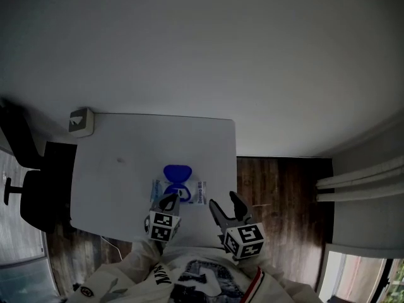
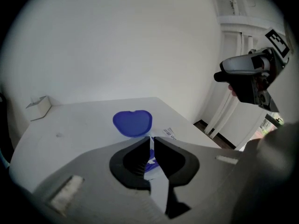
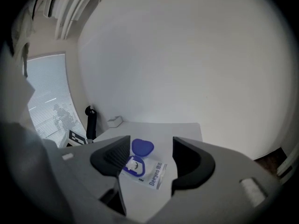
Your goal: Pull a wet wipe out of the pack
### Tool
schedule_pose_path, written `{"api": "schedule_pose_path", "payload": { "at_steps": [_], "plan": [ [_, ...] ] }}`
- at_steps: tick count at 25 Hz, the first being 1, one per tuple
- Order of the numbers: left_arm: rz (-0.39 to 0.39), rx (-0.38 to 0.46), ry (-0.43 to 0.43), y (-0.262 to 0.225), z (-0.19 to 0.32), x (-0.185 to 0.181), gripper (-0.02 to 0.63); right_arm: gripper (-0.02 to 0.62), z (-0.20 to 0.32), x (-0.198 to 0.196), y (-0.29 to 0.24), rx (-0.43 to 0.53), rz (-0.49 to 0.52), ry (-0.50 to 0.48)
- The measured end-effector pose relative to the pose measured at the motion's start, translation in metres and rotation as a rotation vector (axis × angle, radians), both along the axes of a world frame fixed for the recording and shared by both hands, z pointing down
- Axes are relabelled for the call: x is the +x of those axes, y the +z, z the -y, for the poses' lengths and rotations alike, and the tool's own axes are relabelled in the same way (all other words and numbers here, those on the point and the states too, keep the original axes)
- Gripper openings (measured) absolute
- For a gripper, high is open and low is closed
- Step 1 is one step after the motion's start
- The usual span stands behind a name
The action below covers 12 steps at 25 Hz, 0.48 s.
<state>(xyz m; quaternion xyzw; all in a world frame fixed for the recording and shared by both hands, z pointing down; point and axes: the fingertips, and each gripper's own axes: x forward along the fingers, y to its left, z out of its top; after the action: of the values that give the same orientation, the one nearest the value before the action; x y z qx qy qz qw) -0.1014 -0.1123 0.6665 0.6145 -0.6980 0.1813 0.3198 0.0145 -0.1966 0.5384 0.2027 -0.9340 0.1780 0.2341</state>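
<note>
Two grippers hang over the near edge of the white bench (image 1: 120, 150). On the bench, close to that edge and about midway along it, lies the flat pack (image 1: 197, 193), label up. Its blue lid (image 1: 177, 171) is flipped open toward the bench's far side. A white wipe (image 3: 134, 164) shows in the blue-ringed opening, not drawn out.

The left gripper (image 1: 169, 201) tilts down over the near end of the pack. Its jaws stand almost together, with only a thin slit between them. Blue and white of the pack show through the slit, and nothing is pinched. Whether its tips touch the pack I cannot tell.

The right gripper (image 1: 223, 199) is over the bench's near edge further right, its jaws spread wide and empty. In its own view the pack and lid lie beyond, framed between the jaws and apart from them.

A small white box (image 1: 81, 121) sits on the bench's far left corner. A dark chair (image 1: 28, 188) stands off the bench's left side, and dark wood floor (image 1: 284, 188) shows off its right side.
</note>
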Motion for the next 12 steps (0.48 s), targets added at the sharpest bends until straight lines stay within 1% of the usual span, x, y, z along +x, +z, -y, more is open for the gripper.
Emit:
{"api": "schedule_pose_path", "payload": {
  "at_steps": [3,8,12],
  "plan": [
    [0.009,-0.007,0.012,0.005,0.002,0.0,0.045,0.298,-0.003,-0.003,0.0,0.001,0.001,-0.014],
    [0.043,-0.068,0.059,0.02,0.003,0.006,0.097,0.302,-0.005,-0.004,0.003,-0.004,-0.009,-0.02],
    [0.035,-0.083,0.077,0.024,0.007,0.01,0.131,0.305,-0.006,-0.006,0.001,0.003,-0.008,-0.027]
  ]
}}
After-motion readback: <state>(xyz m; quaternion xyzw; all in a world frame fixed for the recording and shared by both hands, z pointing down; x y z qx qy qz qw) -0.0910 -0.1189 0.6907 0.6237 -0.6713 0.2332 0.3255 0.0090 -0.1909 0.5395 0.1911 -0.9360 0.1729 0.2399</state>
